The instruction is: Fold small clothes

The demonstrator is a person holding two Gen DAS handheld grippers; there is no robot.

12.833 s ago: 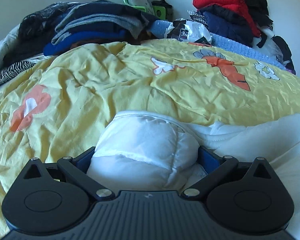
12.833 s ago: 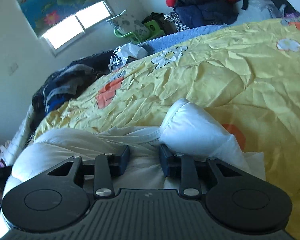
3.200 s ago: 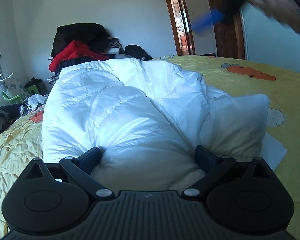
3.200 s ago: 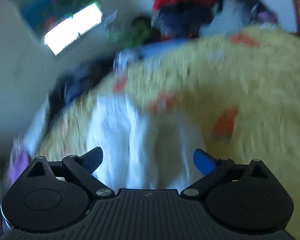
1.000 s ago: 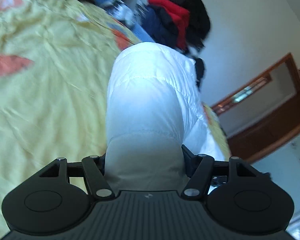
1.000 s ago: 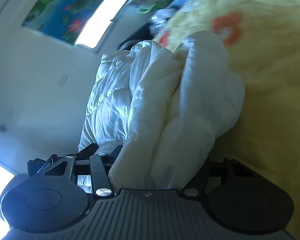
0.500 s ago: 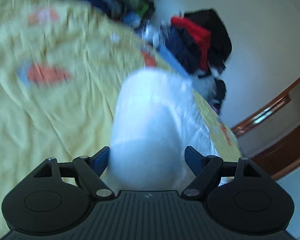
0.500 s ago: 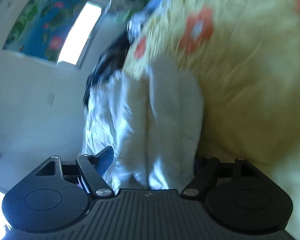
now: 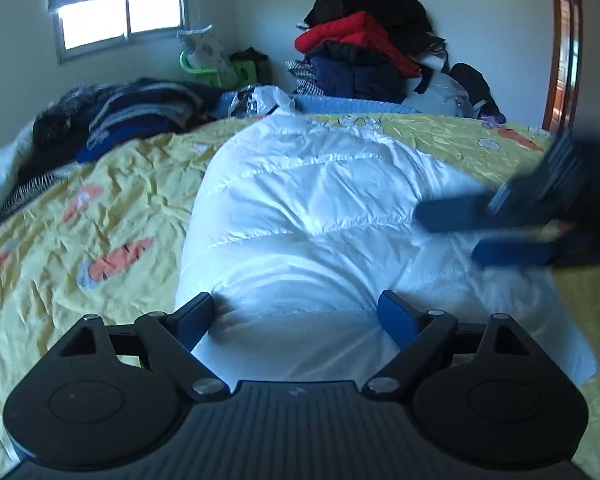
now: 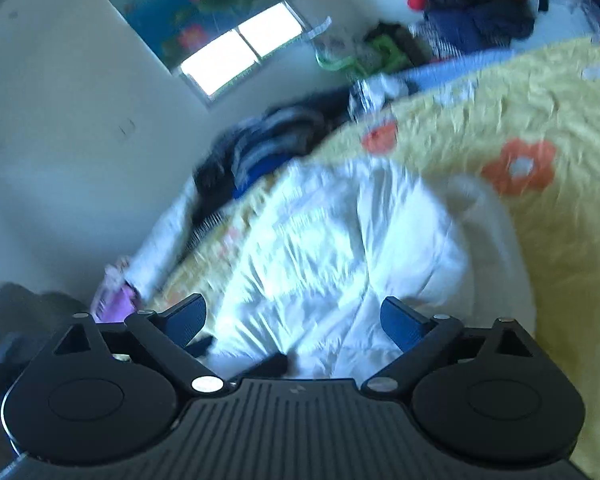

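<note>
A white quilted puffer jacket point(image 9: 312, 216) lies folded in a thick bundle on the yellow flowered bedspread point(image 9: 100, 208). My left gripper point(image 9: 296, 314) is open, its blue pads on either side of the bundle's near end. My right gripper point(image 10: 294, 316) is open just above the jacket point(image 10: 332, 248), holding nothing. It also shows blurred at the right in the left wrist view point(image 9: 512, 224), above the jacket's right side.
A pile of dark folded clothes point(image 9: 132, 116) lies at the bed's far left. A heap of red, black and navy coats point(image 9: 364, 52) stands at the far right by the wall. A window point(image 9: 120, 20) is at the back, a wooden door point(image 9: 566, 60) at the right.
Both grippers have let go of the jacket and opened. The jacket, held up a second ago, now rests on the bed. The right gripper is moving, blurred.
</note>
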